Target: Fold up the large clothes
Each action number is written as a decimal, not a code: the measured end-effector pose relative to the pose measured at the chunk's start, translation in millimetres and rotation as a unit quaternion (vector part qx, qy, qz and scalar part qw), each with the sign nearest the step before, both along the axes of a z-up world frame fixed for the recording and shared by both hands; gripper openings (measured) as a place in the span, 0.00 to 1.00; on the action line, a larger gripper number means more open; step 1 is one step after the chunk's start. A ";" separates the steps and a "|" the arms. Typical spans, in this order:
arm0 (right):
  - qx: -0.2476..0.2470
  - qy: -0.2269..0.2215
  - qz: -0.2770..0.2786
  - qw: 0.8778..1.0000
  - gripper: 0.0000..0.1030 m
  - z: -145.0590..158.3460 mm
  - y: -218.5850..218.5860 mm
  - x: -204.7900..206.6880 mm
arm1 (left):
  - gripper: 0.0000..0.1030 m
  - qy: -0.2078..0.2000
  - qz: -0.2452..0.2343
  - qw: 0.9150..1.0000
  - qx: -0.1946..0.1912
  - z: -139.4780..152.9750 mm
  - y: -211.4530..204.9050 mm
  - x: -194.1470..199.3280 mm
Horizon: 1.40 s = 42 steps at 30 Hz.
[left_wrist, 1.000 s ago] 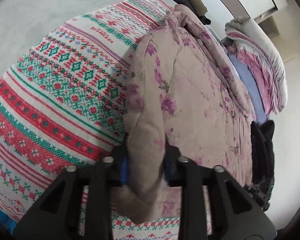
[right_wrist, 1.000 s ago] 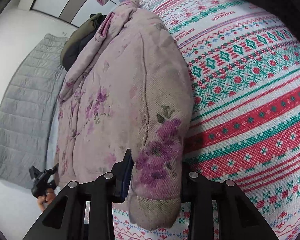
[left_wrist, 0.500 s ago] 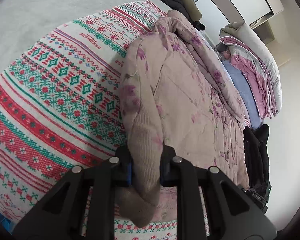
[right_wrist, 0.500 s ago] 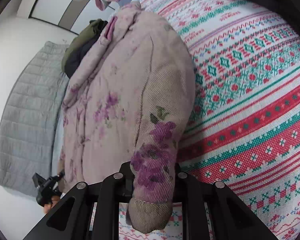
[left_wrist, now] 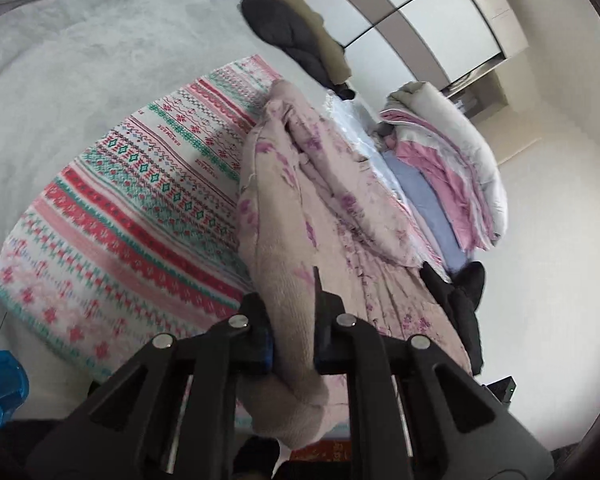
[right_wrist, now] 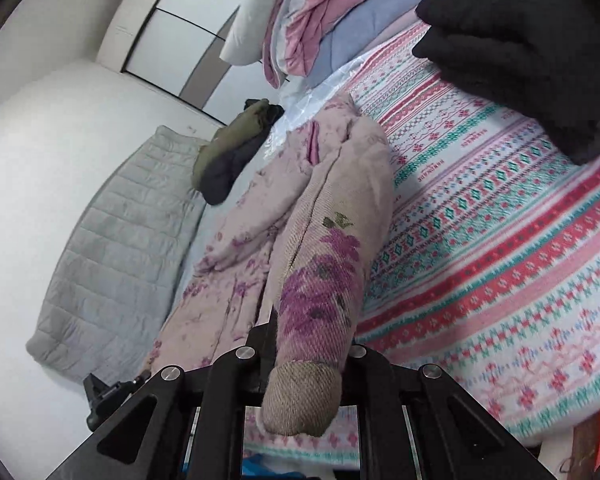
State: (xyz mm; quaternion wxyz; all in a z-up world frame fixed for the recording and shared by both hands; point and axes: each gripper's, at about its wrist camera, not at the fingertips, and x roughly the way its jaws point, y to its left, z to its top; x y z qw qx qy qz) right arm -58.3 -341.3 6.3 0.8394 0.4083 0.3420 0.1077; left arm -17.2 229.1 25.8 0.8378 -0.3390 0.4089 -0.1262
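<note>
1. The patterned blanket covers the bed, filling the frame's left, giving a flat folding surface.
2. The floral padded coat lies lengthwise at centre.
3. The left gripper and right gripper have just clenched, each grasping one sleeve cuff, probably to lift both sleeves.

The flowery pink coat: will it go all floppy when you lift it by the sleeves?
Probably floppy: the flowery pink coat already droops from the cuffs pinched by the left gripper and right gripper. It looks padded, so likely bulky, maybe heavyish. Its woven cloth looks rough, unlikely to slip.
</note>
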 end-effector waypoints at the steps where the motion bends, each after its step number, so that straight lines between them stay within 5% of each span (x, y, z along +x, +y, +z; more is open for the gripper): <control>1: -0.002 -0.018 -0.001 1.000 0.12 6.0 -1.8 -16.7 | 0.13 -0.004 0.001 1.000 -0.005 4.6 3.9 -11.8; 5: -0.002 -0.074 -0.009 0.997 0.12 42.5 -9.0 -64.8 | 0.14 -0.036 0.010 0.999 -0.009 22.2 9.1 -43.3; 11: -0.029 0.010 0.003 1.000 0.13 15.9 -0.1 -38.0 | 0.14 0.067 0.026 0.997 -0.025 -41.3 12.4 1.6; 14: -0.008 0.010 0.008 1.000 0.13 3.2 -0.7 -28.5 | 0.15 0.084 0.032 0.995 -0.036 -52.7 14.0 10.6; 25: 0.094 -0.039 -0.012 0.995 0.15 23.7 -7.2 21.0 | 0.15 0.072 0.046 0.991 -0.101 -1.7 12.8 13.1; 29: 0.079 -0.098 -0.022 0.992 0.15 47.5 -17.8 0.5 | 0.15 0.034 0.070 0.995 -0.069 10.7 28.2 -1.4; 31: 0.065 -0.076 -0.028 0.995 0.15 40.5 -20.2 6.7 | 0.15 0.066 0.081 0.993 -0.058 -11.3 32.8 8.4; 35: 0.094 0.022 -0.031 0.995 0.15 -7.1 -23.2 25.2 | 0.15 0.155 0.075 0.980 -0.099 -66.6 40.0 16.9; 39: 0.083 0.006 -0.008 0.997 0.15 -6.1 -11.5 24.6 | 0.15 0.161 0.072 0.980 -0.096 -64.4 40.6 21.2; 42: 0.056 -0.017 0.007 0.998 0.15 20.6 -8.2 49.3 | 0.15 0.123 0.057 0.987 -0.088 -30.6 28.9 55.4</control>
